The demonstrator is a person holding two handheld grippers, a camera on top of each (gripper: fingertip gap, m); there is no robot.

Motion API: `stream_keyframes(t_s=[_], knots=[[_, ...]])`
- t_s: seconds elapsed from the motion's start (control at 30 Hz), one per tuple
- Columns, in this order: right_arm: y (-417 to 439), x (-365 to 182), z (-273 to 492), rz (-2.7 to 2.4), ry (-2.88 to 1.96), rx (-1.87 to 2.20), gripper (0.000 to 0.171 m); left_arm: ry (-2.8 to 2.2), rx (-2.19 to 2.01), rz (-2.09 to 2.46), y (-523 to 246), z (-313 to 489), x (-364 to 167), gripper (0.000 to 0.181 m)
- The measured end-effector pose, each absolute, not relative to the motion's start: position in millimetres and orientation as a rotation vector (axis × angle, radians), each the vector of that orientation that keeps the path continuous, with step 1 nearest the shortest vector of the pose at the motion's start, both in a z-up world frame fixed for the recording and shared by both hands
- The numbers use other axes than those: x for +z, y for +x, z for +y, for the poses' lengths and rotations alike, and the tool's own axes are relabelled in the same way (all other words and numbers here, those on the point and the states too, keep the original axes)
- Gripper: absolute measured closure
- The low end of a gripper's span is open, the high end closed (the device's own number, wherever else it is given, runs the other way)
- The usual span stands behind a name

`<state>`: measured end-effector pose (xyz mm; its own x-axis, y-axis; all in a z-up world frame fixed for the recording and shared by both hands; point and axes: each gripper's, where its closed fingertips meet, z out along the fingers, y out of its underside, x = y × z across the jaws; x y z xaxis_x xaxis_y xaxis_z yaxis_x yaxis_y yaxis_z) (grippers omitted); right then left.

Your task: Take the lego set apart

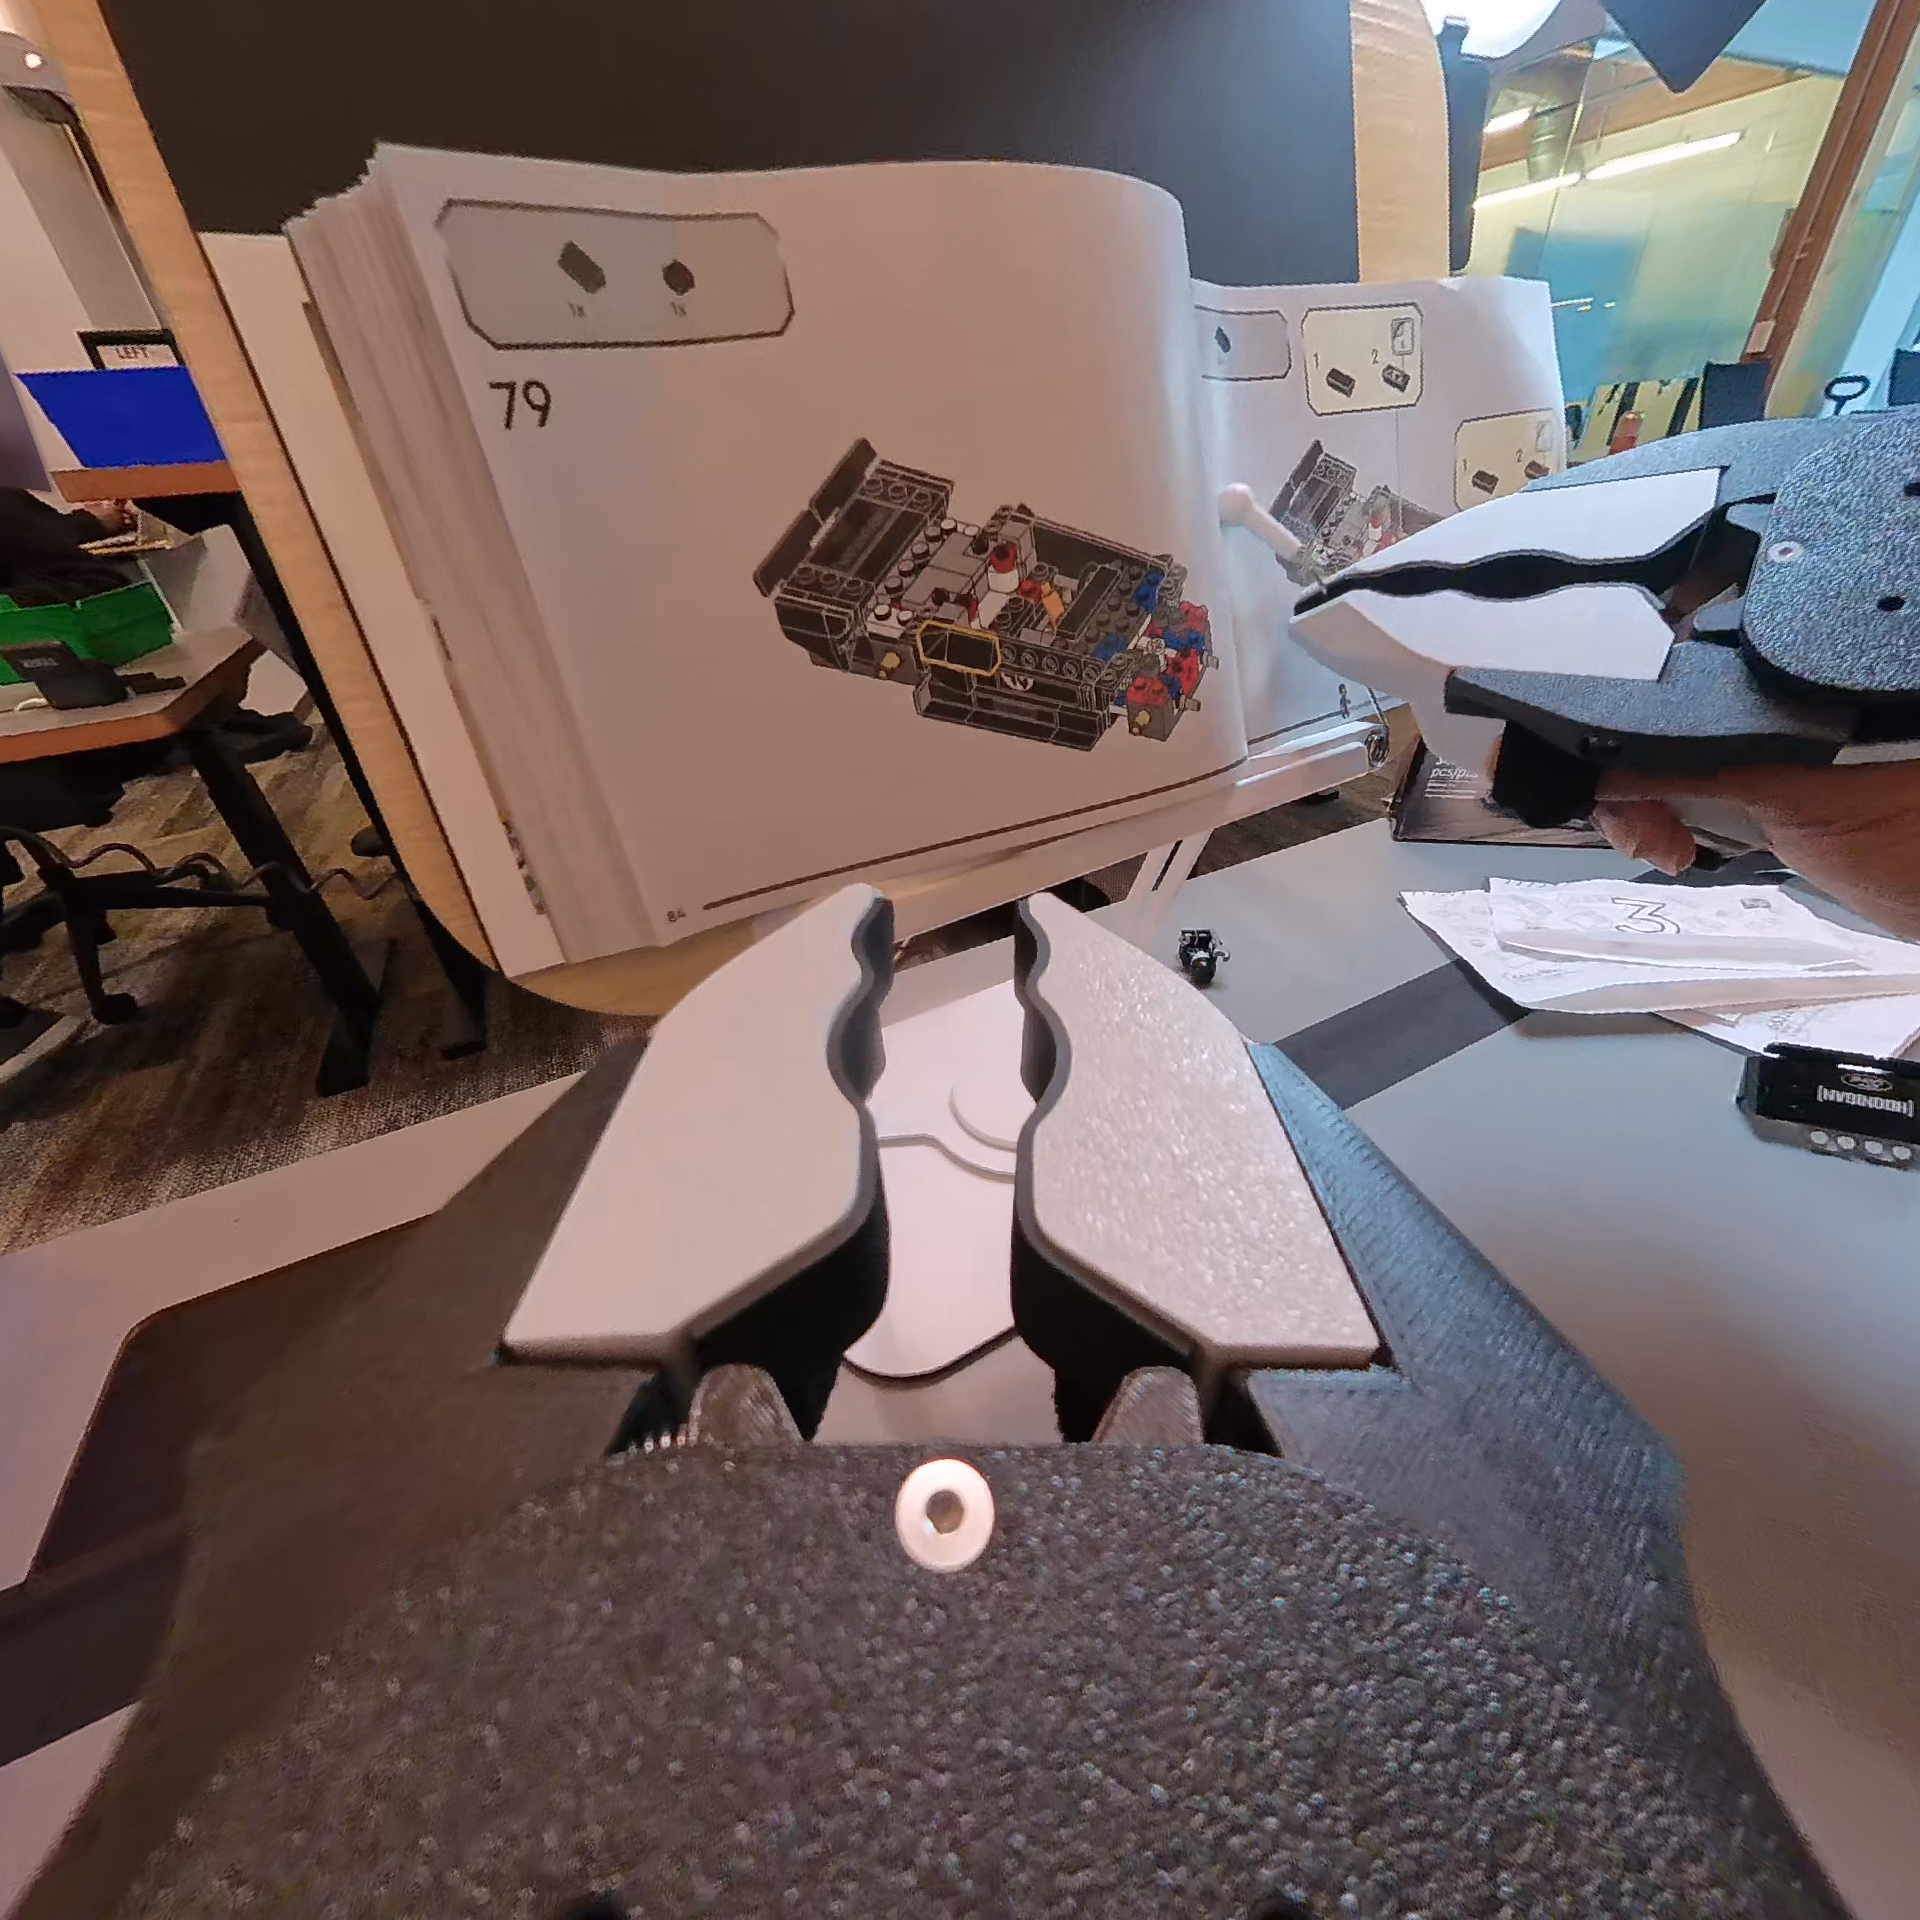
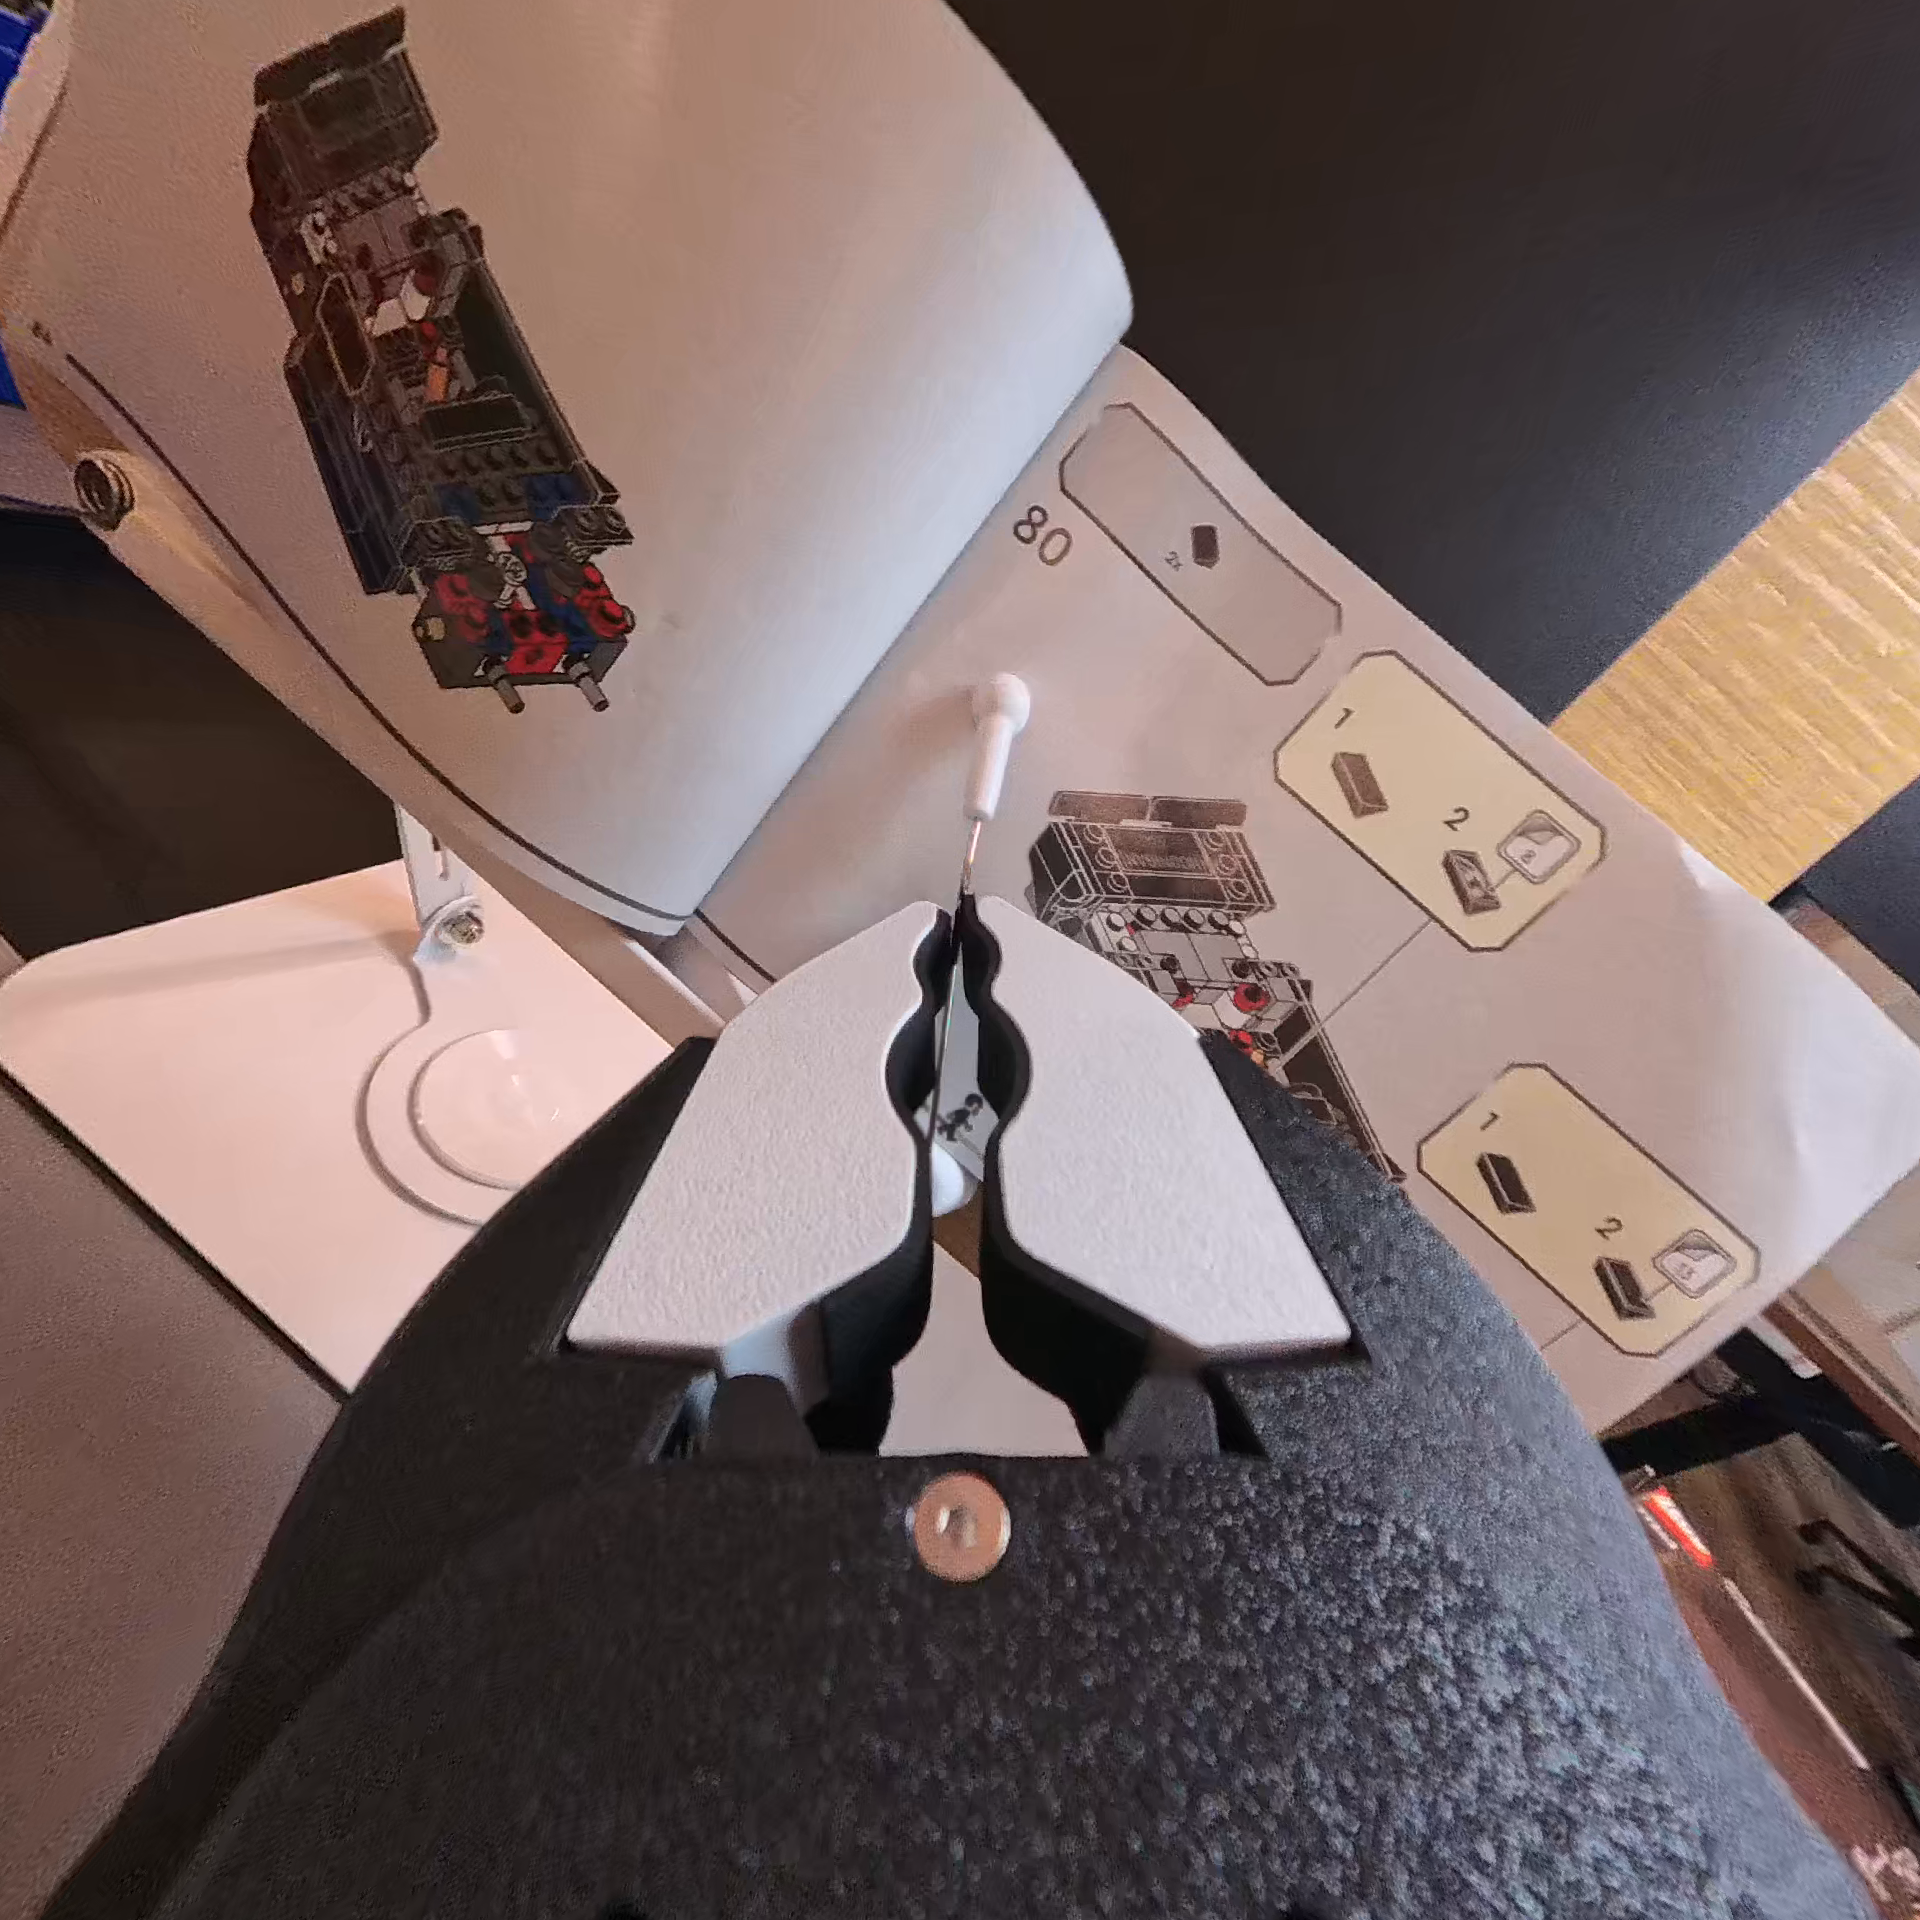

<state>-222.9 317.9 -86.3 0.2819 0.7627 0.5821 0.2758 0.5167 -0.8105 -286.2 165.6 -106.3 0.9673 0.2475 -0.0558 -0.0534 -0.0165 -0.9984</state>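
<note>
An open instruction booklet [image 1: 831,540] stands on a white book stand [image 1: 935,1122]. My left gripper [image 1: 951,925] is open and empty, just in front of the booklet's lower edge and above the stand's base. My right gripper [image 2: 961,920] is shut on the thin wire of the stand's white-capped page holder [image 2: 995,743], which lies against the right page [image 2: 1455,935]. The right gripper also shows in the left wrist view [image 1: 1311,613], held by a hand. A small black lego piece [image 1: 1202,951] and a larger black lego part [image 1: 1834,1112] lie on the grey table [image 1: 1558,1247].
Crumpled white paper bags [image 1: 1662,935] lie on the table at the right, with a dark box [image 1: 1449,795] behind them. The stand's white base shows in the right wrist view [image 2: 260,1039]. Desks and a chair [image 1: 94,904] stand off to the left. The grippers' ends are close to 15 centimetres from one another.
</note>
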Motion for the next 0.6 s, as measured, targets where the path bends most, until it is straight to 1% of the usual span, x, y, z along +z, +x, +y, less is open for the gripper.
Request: stream_keyframes(t_s=[0.2, 0.3, 0.47, 0.6], knots=[[-224.5, -89.9, 311.5, -1.332, -0.991, 0.348, 0.17, -1.581, 0.224, -0.153, -285.9, 166.7, -109.0, 0.16], [-219.5, -87.5, 310.2, -1.303, -1.043, 0.419, 0.169, -1.576, 0.217, -0.153, -284.9, 166.0, -107.1, 0.16], [-206.0, -80.3, 303.9, -1.258, -1.089, 0.536, 0.157, -1.574, 0.185, -0.152, -280.1, 163.6, -102.6, 0.165], [-199.7, -69.1, 297.9, -1.201, -1.128, 0.681, 0.152, -1.549, 0.181, -0.151, -279.5, 162.3, -99.0, 0.163]])
